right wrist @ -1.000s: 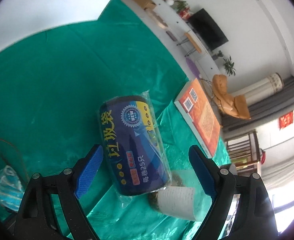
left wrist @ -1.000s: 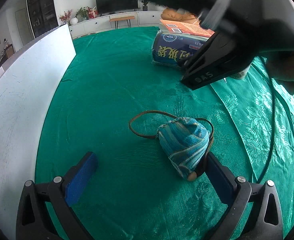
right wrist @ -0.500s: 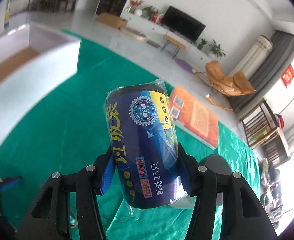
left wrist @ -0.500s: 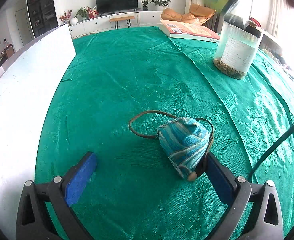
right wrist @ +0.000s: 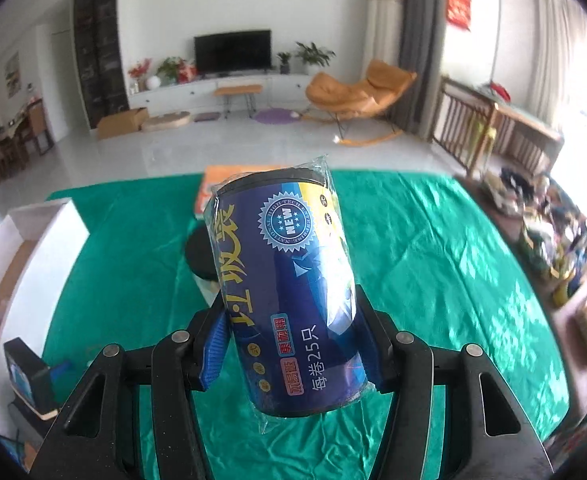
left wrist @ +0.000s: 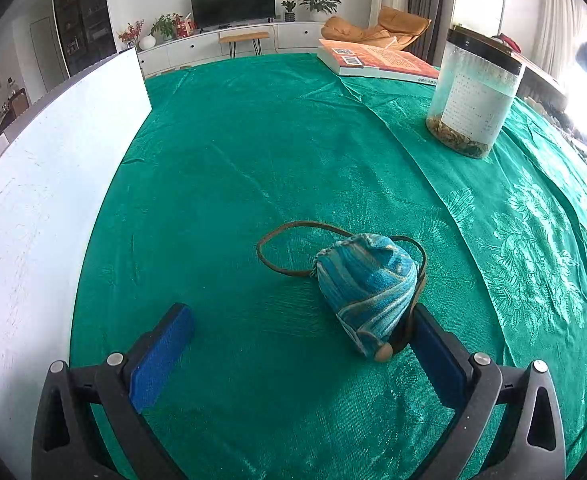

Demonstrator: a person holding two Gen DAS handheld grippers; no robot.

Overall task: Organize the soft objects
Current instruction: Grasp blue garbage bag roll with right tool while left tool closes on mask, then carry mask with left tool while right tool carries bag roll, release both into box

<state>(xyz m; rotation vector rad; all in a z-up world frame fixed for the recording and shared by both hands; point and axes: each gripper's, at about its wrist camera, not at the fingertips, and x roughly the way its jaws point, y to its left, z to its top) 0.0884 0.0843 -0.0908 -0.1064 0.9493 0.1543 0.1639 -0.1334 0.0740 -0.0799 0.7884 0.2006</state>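
My right gripper [right wrist: 293, 344] is shut on a blue roll of garbage bags [right wrist: 289, 280] in clear wrap and holds it high above the green tablecloth [right wrist: 433, 260]. My left gripper [left wrist: 299, 344] is open low over the cloth. A blue striped fabric pouch [left wrist: 367, 284] with a brown cord loop [left wrist: 293, 232] lies on the cloth, against the inner side of the left gripper's right finger [left wrist: 437, 356]. The white box [left wrist: 45, 184] stands along the left.
A clear jar with a black lid [left wrist: 473, 92] stands at the right rear of the table. An orange book [left wrist: 377, 62] lies at the far edge. The white box also shows in the right wrist view [right wrist: 17, 260], open-topped, at the table's left edge.
My right gripper closed on the garbage bag roll and lifted it off the table, up and out of the left wrist view. The left gripper and the pouch have not moved.
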